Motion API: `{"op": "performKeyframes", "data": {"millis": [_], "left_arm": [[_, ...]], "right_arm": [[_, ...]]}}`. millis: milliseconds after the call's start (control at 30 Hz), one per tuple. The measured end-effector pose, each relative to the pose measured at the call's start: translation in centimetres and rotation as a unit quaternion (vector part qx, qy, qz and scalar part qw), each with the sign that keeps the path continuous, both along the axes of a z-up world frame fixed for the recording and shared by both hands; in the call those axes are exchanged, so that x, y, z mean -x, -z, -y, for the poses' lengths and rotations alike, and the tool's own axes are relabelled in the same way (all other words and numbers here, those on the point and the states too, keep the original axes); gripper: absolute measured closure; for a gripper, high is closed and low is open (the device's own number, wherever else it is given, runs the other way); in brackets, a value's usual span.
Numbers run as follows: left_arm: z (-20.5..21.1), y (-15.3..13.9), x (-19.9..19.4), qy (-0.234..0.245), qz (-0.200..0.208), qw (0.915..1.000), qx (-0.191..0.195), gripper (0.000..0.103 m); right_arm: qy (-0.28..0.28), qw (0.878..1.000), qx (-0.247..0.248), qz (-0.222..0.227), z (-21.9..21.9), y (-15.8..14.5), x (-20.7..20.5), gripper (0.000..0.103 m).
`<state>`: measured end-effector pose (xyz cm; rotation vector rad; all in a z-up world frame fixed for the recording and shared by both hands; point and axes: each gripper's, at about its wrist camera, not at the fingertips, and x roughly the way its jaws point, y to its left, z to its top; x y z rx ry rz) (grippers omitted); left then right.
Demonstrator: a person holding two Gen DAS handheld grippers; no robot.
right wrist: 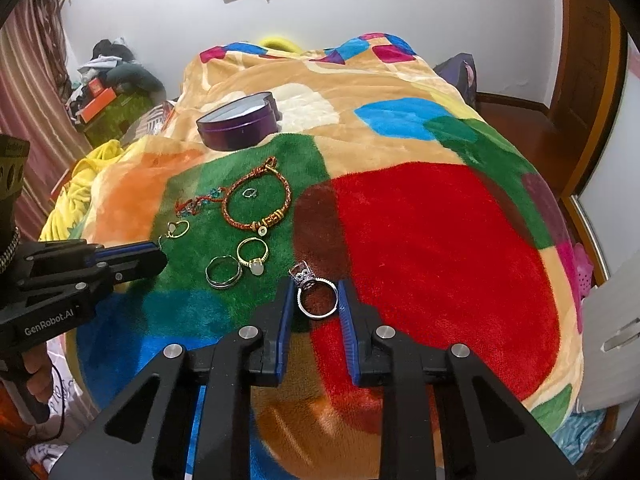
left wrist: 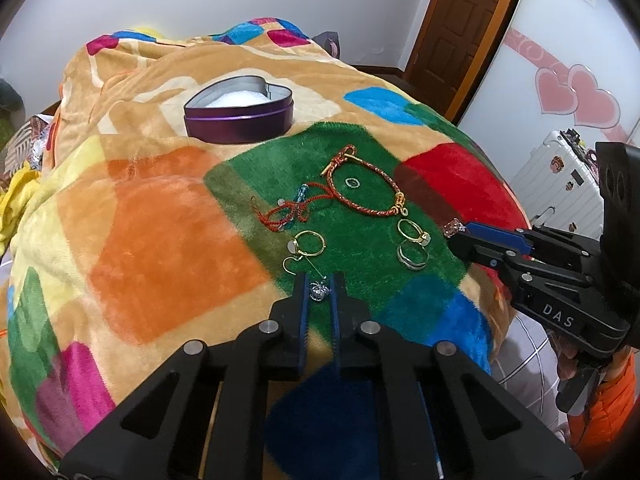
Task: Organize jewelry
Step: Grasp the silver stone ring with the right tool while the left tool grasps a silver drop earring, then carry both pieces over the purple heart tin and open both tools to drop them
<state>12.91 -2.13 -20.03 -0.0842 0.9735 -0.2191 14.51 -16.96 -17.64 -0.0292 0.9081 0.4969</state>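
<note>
Jewelry lies on a green patch of a colourful blanket (left wrist: 160, 208). My left gripper (left wrist: 319, 280) is closed on a silver charm earring (left wrist: 319, 292) with a gold hook. My right gripper (right wrist: 314, 294) is closed on a silver crown ring (right wrist: 316, 296); it also shows in the left wrist view (left wrist: 454, 229). A braided red bracelet (left wrist: 362, 196), a red cord bracelet (left wrist: 288, 210), a gold hoop (left wrist: 310, 243), a gold stone ring (left wrist: 414, 232), a silver band (left wrist: 412, 256) and a tiny ring (left wrist: 352, 182) lie loose. An open purple heart tin (left wrist: 240, 114) sits beyond them.
The blanket covers a bed that slopes off on all sides. A white suitcase (left wrist: 556, 176) and a wooden door (left wrist: 460, 20) are to the right. Clutter and a striped curtain (right wrist: 36, 92) are to the left.
</note>
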Motion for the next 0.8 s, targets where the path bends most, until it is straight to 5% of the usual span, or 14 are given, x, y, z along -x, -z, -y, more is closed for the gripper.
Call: {"op": "performKeyframes", "data": {"millis": [800], "left_arm": [[-3.0, -7.1, -0.5, -0.033, 0.116, 0.9927, -0.005, 0.094]], "right_arm": [[0.004, 0.996, -0.015, 0.084, -2.2, -5.6, -0.6, 0.084]]}}
